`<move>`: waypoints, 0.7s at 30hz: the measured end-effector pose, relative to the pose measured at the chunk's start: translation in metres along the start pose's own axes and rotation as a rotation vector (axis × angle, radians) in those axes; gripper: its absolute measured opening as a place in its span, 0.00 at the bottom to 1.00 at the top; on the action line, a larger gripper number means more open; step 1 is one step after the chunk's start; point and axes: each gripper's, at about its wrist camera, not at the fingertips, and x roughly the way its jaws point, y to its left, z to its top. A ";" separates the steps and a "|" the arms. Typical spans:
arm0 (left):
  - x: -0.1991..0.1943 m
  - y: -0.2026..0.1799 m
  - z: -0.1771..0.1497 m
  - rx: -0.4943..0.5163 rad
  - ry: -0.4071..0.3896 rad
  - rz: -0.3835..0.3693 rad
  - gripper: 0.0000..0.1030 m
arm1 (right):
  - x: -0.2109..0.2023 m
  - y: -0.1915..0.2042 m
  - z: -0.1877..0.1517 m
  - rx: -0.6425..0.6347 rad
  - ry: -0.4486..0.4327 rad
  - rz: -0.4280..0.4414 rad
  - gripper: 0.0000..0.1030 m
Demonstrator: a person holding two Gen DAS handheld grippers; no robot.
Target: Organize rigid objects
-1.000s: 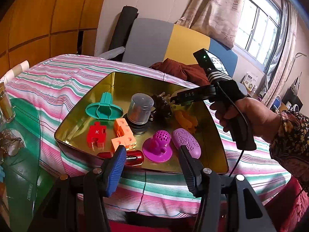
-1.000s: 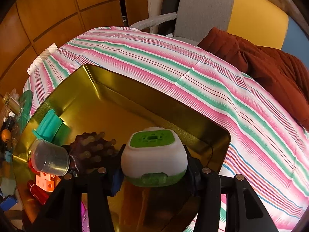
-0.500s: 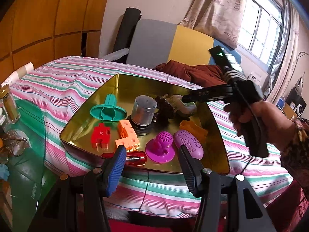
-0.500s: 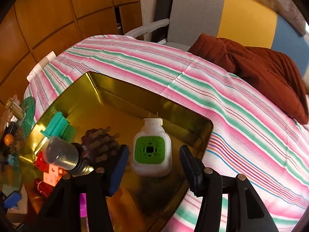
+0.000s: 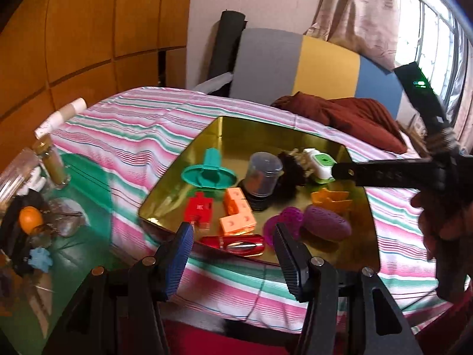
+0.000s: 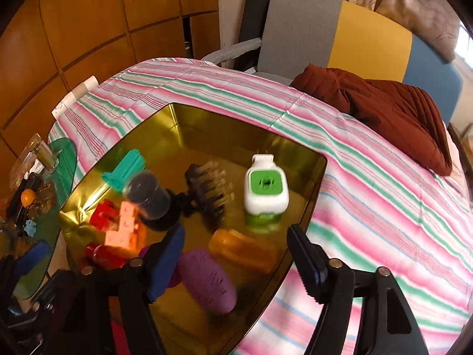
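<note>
A gold metal tray (image 5: 189,159) on a pink-and-green striped cloth (image 6: 384,207) serves as the collecting point for a jumble of rigid plastic items. A white-and-green plug-in device (image 6: 266,188) lies free on the tray floor toward the far right corner, its prongs pointing at the far wall of the tray. The right gripper (image 6: 233,254) hangs above the tray's near right edge, its jaws having just been opening and now standing wide apart with nothing between them, clear of the device; in the left wrist view one of its black fingers (image 5: 384,173) reaches in from the right, over that same corner. The left gripper (image 5: 233,245) hovers at the tray's near edge, jaws apart and empty, framing a red glossy item (image 5: 233,244) that lies just inside the rim. Elsewhere in the tray: a teal stand (image 5: 208,174) at the left, a clear cylindrical cap on a black base (image 5: 263,177) near the middle, a dark bristled piece (image 6: 207,186) beside it, a red block (image 5: 198,207) and orange blocks (image 5: 238,214) toward the near left, an orange piece (image 5: 331,198), a magenta perforated item (image 5: 283,222) and a purple oval (image 5: 325,223) toward the near right. A dark red cushion (image 6: 384,109) lies on the cloth beyond the tray's far right corner.
</note>
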 end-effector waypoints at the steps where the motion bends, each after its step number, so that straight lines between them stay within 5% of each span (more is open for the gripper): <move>1: -0.001 0.001 0.001 0.001 0.002 0.011 0.55 | -0.003 0.003 -0.003 0.009 -0.001 -0.001 0.78; 10: -0.014 0.016 0.009 -0.035 0.010 0.107 0.55 | -0.021 0.020 -0.025 0.083 0.008 -0.003 1.00; 21: -0.021 0.033 0.014 -0.097 0.094 0.170 0.55 | -0.051 0.041 -0.038 0.189 -0.056 -0.058 1.00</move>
